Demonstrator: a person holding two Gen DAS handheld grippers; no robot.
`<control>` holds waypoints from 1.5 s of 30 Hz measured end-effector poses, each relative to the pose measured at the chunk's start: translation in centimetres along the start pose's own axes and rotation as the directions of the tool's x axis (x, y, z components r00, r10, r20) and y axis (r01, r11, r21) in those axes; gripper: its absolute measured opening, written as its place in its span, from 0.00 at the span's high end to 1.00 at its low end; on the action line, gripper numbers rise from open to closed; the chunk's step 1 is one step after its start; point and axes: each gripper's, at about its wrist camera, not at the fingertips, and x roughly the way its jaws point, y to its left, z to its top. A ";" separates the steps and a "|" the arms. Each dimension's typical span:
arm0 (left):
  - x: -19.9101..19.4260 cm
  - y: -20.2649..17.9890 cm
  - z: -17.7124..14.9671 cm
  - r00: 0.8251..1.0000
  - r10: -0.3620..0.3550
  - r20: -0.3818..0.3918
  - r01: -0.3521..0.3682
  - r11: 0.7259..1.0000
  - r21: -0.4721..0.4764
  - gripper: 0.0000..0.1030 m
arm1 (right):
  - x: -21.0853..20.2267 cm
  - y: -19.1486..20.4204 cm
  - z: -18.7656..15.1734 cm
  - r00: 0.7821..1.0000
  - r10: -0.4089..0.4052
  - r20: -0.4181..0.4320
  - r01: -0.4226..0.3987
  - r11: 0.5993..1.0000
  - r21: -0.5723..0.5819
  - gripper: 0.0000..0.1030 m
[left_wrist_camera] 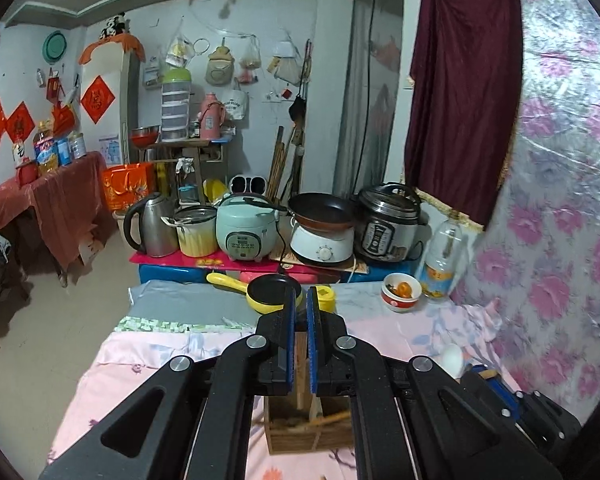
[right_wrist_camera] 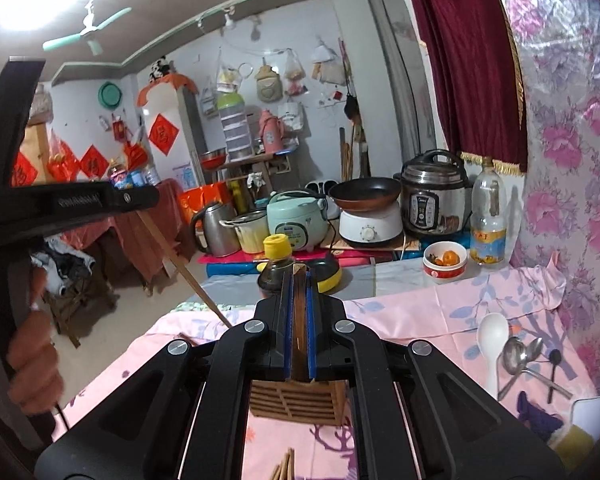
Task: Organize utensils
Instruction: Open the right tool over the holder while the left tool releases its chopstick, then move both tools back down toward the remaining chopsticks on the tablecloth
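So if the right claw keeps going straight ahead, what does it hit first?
Probably the soy sauce bottle, straight beyond the right claw; the yellow pan sits just beside it. Depth is unclear.

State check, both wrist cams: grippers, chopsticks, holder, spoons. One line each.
left gripper: shut on a chopstick
right gripper: shut on a chopstick
wooden holder: upright on the cloth, chopsticks already inside
white spoon: lying on the cloth, not in holder
metal spoons: lying beside it
loose chopsticks: flat on the cloth
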 end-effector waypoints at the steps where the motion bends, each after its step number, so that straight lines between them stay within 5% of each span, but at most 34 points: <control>1: 1.1 0.2 -0.6 1.000 -0.004 -0.011 0.004 1.000 -0.004 0.94 | 0.8 -0.2 -0.3 1.000 0.000 -0.007 0.000 1.000 0.008 0.94; 5: 5.7 1.4 -4.4 0.993 -0.012 -0.120 0.009 1.000 -0.029 0.87 | 4.2 -1.0 -2.4 0.996 0.012 -0.090 -0.011 1.000 0.014 0.89; 6: 6.7 1.8 -5.5 0.987 -0.018 -0.158 0.011 0.999 -0.039 0.77 | 5.1 -1.4 -3.3 0.993 0.015 -0.114 -0.013 1.000 0.022 0.89; 8: 7.4 2.6 -7.2 0.984 -0.006 -0.176 -0.005 0.998 -0.061 0.34 | 6.5 -1.8 -4.1 0.988 -0.002 -0.154 0.005 1.000 0.018 0.89; 16: 5.7 6.4 -10.5 0.993 0.029 -0.116 -0.049 0.983 -0.176 0.09 | 6.2 -3.3 -3.9 0.990 0.003 -0.140 0.008 0.997 0.076 0.80; 20: 5.6 7.7 -10.2 0.990 0.017 -0.137 -0.044 0.979 -0.198 0.08 | 5.6 -2.9 -3.8 0.993 -0.029 -0.111 0.036 0.997 0.066 0.55; 30: 4.1 9.0 -9.8 0.991 0.052 -0.122 -0.083 0.963 -0.256 0.06 | 3.7 -2.9 -3.2 0.996 -0.086 -0.027 0.088 0.994 0.071 0.23; 33: 2.8 8.6 -10.1 0.990 0.103 -0.095 -0.124 0.962 -0.243 0.06 | 2.7 -3.2 -3.0 0.996 -0.085 -0.009 0.086 0.991 0.103 0.17; 39: 0.1 6.5 -11.6 0.991 0.093 -0.093 -0.109 0.976 -0.187 0.06 | 0.3 -2.9 -3.5 0.997 -0.075 0.012 0.072 0.989 0.131 0.11; 45: -2.5 3.6 -15.4 0.984 0.147 -0.100 -0.153 0.986 -0.061 0.06 | -2.1 -1.2 -5.2 0.996 -0.088 -0.012 0.089 0.994 0.067 0.10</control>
